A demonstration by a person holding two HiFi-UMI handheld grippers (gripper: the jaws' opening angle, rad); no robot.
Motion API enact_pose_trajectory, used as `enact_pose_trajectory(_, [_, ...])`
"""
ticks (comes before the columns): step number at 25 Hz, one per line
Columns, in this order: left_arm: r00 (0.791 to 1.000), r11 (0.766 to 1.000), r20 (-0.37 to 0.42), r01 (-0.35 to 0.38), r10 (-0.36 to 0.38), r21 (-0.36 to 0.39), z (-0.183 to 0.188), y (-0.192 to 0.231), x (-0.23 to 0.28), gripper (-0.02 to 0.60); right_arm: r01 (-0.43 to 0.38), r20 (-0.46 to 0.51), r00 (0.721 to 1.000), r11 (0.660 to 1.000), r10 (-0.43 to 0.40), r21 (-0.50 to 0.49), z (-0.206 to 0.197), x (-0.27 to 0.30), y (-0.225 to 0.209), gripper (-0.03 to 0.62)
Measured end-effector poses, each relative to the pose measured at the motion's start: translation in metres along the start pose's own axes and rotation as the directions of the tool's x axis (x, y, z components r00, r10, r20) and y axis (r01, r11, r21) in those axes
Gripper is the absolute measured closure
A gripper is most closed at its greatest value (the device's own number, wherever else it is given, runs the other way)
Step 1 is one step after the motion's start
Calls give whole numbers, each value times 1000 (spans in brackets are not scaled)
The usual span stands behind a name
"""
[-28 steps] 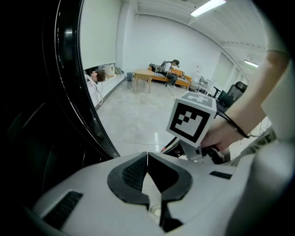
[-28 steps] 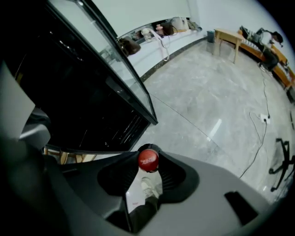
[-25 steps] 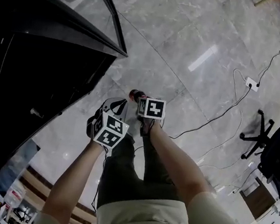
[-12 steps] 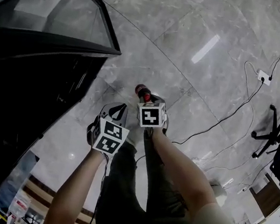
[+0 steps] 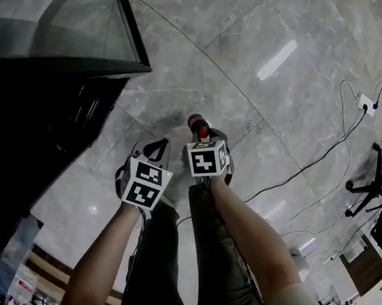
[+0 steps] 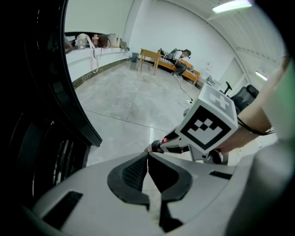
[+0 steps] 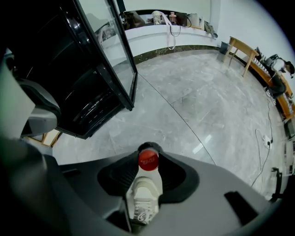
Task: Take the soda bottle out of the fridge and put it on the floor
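- Soda bottle (image 7: 148,160) out of the fridge (image 7: 69,78); red cap pinched between the pads of the right claw (image 7: 148,153), body hidden beneath the cap.
- Base contact with floor (image 5: 290,99): cannot tell.
- White shoe (image 7: 143,198) close under right claw.
- Left claw (image 6: 147,156) pressed together, empty, just beside right claw, on the fridge side.
- Step judged: set-down on floor.
- Next: stand base clear of shoe, upright, then spread pads.
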State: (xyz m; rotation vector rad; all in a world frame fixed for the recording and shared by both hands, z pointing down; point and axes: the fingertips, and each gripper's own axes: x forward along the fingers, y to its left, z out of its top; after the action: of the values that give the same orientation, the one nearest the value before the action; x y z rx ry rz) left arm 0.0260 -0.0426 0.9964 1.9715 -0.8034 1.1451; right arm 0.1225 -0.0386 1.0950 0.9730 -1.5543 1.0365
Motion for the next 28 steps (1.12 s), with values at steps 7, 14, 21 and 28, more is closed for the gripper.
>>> enact_pose_trajectory(7, [1000, 996, -4, 4, -4, -84, -15, 7, 49, 574, 8, -19, 1000, 1000, -9, -27, -14, 42, -19, 482])
enact_pose_trajectory(14, [1000, 992, -6, 1, -2, -127, -32, 15, 76, 574, 10, -63, 998, 997, -15, -71, -34, 73, -26, 482])
enact_pose_trajectory(21, [1000, 990, -21, -9, 6, -143, -48, 24, 77, 574, 34, -53, 997, 977, -47, -209, -37, 81, -15, 478])
enact_pose_trajectory(28, [1000, 990, -6, -18, 17, -137, -35, 27, 58, 574, 41, -54, 997, 983, -51, -181, -35, 64, -12, 470])
